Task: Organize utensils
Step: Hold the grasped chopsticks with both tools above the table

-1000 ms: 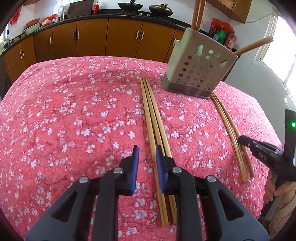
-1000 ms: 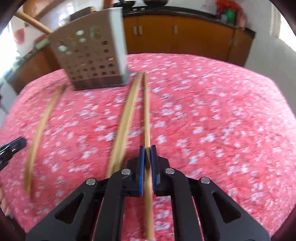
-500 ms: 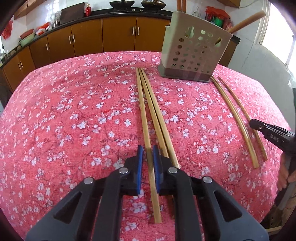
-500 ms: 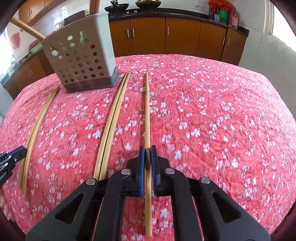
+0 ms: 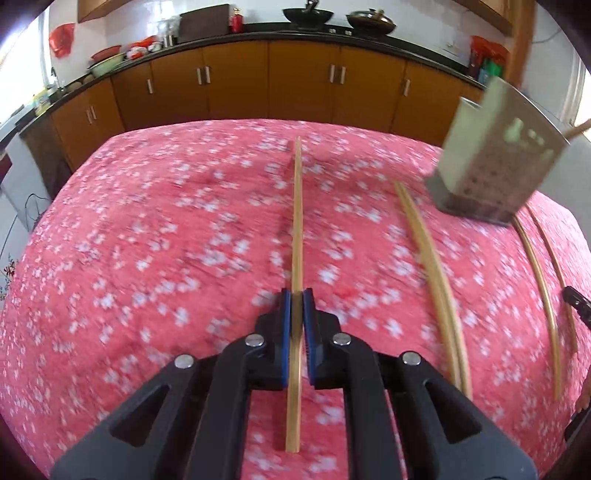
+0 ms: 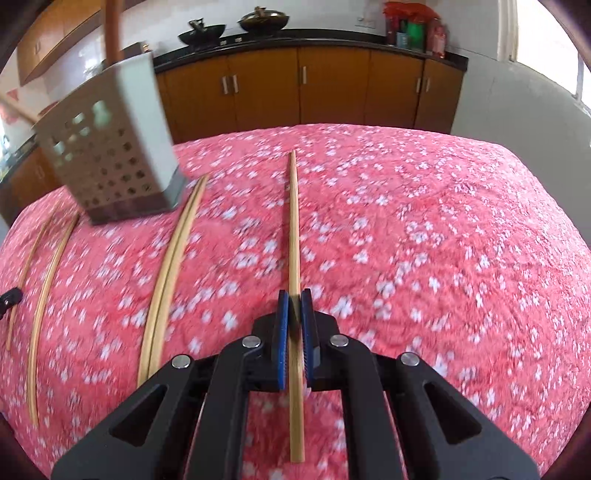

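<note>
Jaws of the left gripper point(image 5: 297, 295) are clamped on one chopstick point(image 5: 297, 221), which runs straight out ahead between the blue pads. Right gripper point(image 6: 294, 295) likewise pinches its own chopstick point(image 6: 293, 229). Loose chopstick pair point(image 5: 432, 258) lies on the red floral cloth point(image 5: 166, 240) near the perforated holder point(image 5: 495, 162).

Quantities, each wrist view: five chopsticks point(image 5: 297, 221), one perforated utensil holder point(image 5: 495, 162), two woks point(image 5: 308, 14). Of the five chopsticks, one is clamped and four lie loose.
</note>
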`<state>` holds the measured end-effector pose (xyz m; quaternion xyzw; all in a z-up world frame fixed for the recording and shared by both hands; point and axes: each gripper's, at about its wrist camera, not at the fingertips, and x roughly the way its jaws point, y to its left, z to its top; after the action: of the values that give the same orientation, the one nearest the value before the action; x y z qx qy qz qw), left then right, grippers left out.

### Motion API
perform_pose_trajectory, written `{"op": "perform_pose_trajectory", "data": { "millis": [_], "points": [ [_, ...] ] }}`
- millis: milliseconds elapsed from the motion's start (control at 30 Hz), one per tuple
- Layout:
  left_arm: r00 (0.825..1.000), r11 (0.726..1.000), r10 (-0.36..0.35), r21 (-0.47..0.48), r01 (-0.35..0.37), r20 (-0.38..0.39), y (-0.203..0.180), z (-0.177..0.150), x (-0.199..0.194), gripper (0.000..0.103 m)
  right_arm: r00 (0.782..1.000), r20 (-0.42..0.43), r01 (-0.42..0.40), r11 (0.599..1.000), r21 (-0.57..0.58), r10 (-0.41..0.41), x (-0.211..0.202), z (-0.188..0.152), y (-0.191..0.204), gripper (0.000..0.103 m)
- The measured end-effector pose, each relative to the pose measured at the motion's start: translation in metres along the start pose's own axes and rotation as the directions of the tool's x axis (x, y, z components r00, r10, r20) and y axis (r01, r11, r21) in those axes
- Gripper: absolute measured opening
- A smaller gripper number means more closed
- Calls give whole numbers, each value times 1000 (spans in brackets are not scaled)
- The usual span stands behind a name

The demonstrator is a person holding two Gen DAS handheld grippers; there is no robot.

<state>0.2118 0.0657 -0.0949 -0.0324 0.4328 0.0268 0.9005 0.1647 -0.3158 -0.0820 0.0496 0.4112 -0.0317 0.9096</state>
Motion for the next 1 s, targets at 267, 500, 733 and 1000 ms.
{"op": "perform_pose_trajectory", "data": {
  "millis": [267,500,733,1000],
  "points": [
    [999,999,-29,-26,29,16,9,-2,3,11,1000,1,-12,1000,12,12,1,3,-1,8],
    [999,998,-44,-43,45,18,10,-2,0,11,1000,1,-2,1000,5,2,2,2,0,8],
    [999,998,-48,-47,49,18,10,-2,0,11,1000,0,-1,1000,5,1,2,2,1,8],
    [999,998,-48,-47,49,18,10,-2,0,11,1000,0,-2,1000,6,2,2,2,0,8]
  ]
}}
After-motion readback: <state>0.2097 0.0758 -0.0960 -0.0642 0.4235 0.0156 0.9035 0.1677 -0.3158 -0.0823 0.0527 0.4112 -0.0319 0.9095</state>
